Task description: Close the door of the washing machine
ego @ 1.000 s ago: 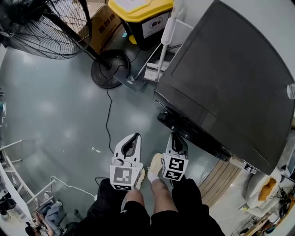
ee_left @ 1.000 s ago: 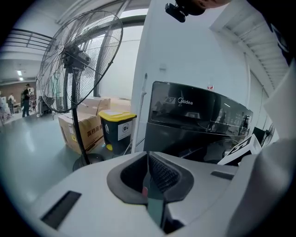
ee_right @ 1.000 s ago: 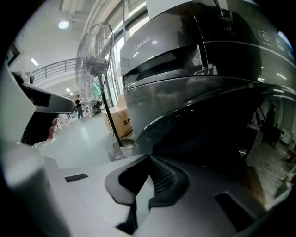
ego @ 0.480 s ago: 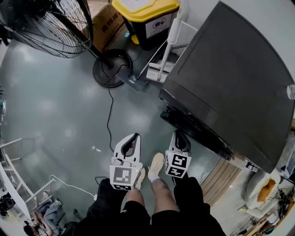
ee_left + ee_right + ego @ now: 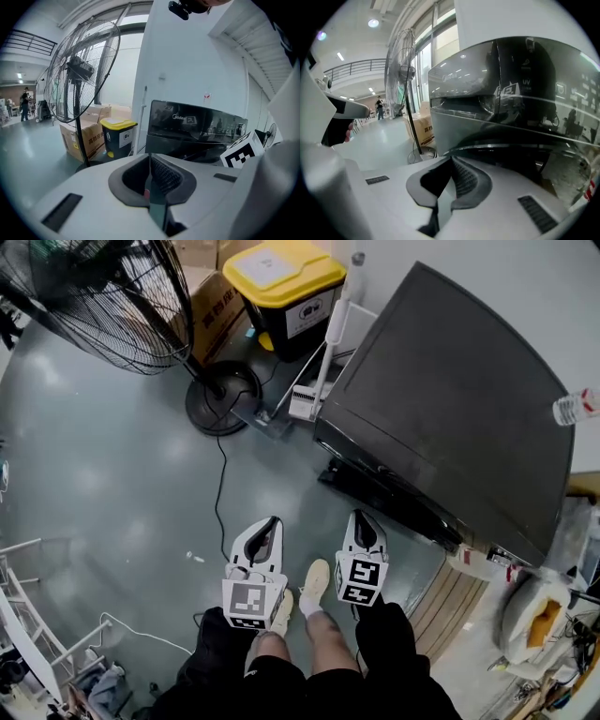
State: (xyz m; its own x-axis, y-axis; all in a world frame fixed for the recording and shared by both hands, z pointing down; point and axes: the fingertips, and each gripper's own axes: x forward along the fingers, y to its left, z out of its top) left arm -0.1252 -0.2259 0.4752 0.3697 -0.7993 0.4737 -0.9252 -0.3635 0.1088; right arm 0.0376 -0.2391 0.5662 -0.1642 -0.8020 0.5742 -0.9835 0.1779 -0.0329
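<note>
While both grippers hang low before the person's knees, the head view puts the washing machine point(image 5: 450, 399) at two o'clock of them, well apart, its dark door point(image 5: 380, 491) seemingly standing out from the front. The left gripper point(image 5: 271, 526) and right gripper point(image 5: 361, 519) point that way and touch nothing. At twelve o'clock a yellow-lidded bin point(image 5: 281, 282) has its lid down, contents hidden. The cardboard box point(image 5: 217, 315) at its nine o'clock shows nothing inside. A plastic bottle point(image 5: 577, 407) lies on the machine's top.

In the left gripper view the fingers point(image 5: 164, 176) are clenched on nothing, with the machine at one o'clock beyond.

In the right gripper view the fingers point(image 5: 464, 180) are likewise pressed together and empty. The door's curved, chrome-edged rim point(image 5: 515, 140) sits just past them at one o'clock. The door is probably stiff, hinged and glossy, so slippery to pinch. A firm push on the rim, far from the hinge, should suit better than a grasp.
</note>
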